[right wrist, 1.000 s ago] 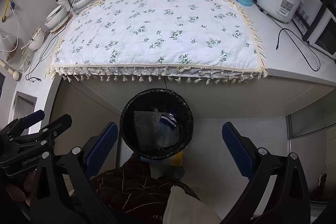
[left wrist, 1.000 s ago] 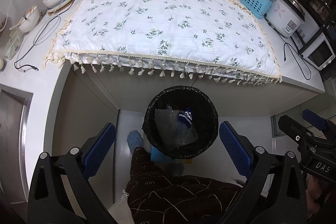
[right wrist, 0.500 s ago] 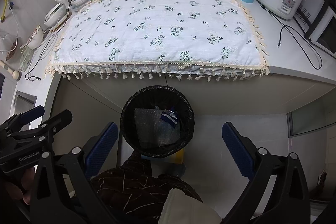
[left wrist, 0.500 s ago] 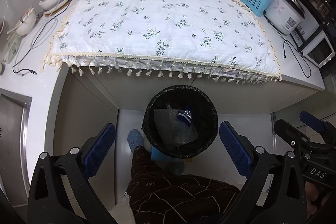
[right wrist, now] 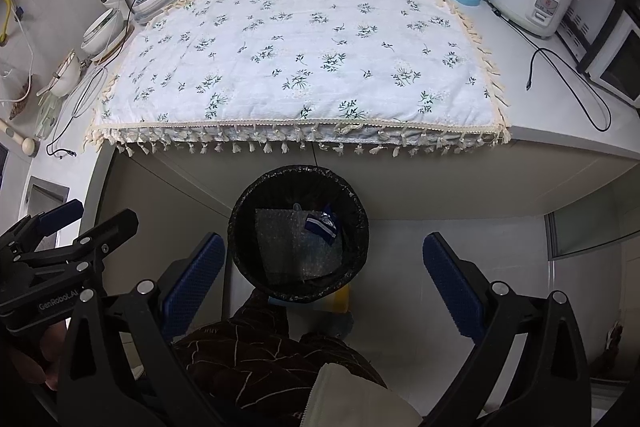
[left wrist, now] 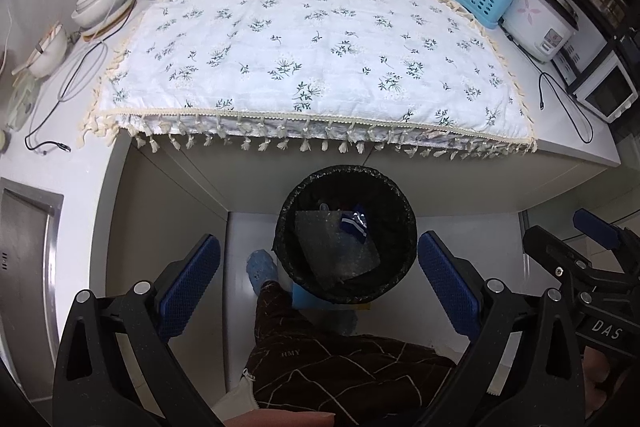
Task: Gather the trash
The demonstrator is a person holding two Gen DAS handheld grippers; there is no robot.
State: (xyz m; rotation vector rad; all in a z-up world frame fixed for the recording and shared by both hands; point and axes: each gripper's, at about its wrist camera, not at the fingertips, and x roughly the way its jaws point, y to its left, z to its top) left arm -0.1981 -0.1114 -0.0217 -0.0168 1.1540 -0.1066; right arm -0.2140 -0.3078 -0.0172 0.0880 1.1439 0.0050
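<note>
Below the bench edge stands the black-lined trash bin on the floor, holding a bubble-wrap sheet and a blue wrapper. Left gripper and right gripper hover above the bin, fingers released, grasping nothing.

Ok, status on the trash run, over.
Left gripper and right gripper: jaws open, empty. Bin on floor holds bubble wrap and blue wrapper. Cloth bare, nothing blocking.
</note>
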